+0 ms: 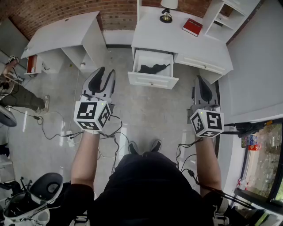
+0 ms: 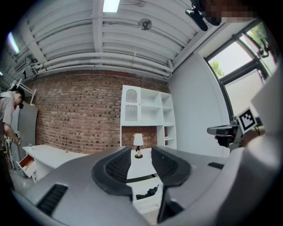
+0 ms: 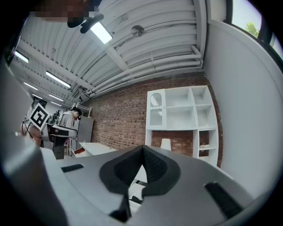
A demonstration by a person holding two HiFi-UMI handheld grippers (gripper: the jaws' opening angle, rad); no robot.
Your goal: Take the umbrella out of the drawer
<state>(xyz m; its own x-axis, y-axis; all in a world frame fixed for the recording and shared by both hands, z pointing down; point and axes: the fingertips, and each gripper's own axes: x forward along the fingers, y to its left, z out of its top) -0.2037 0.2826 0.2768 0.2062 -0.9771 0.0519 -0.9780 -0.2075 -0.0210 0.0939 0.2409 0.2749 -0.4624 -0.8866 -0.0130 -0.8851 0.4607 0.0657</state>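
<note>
No words, numbers or brand names can be read. The only sign-like marks are black-and-white square markers (image 1: 92, 111) on the left hand-held gripper (image 1: 107, 73) and the right hand-held gripper (image 1: 200, 79). The red book (image 1: 192, 27) on the white worktop (image 1: 154, 37) shows no legible title.

Black umbrella (image 1: 154, 68) in white drawer (image 1: 152, 80). White tabletop (image 1: 177, 37); red book (image 1: 192, 27) on it, far right. Red-brown brick wall (image 1: 66, 11). Pale grey floor (image 1: 146, 114). Left tool (image 1: 107, 71) and right tool (image 1: 199, 78) are grey with black ribbed pads (image 2: 119, 167) and black-and-white square-marker cubes (image 1: 92, 115).
</note>
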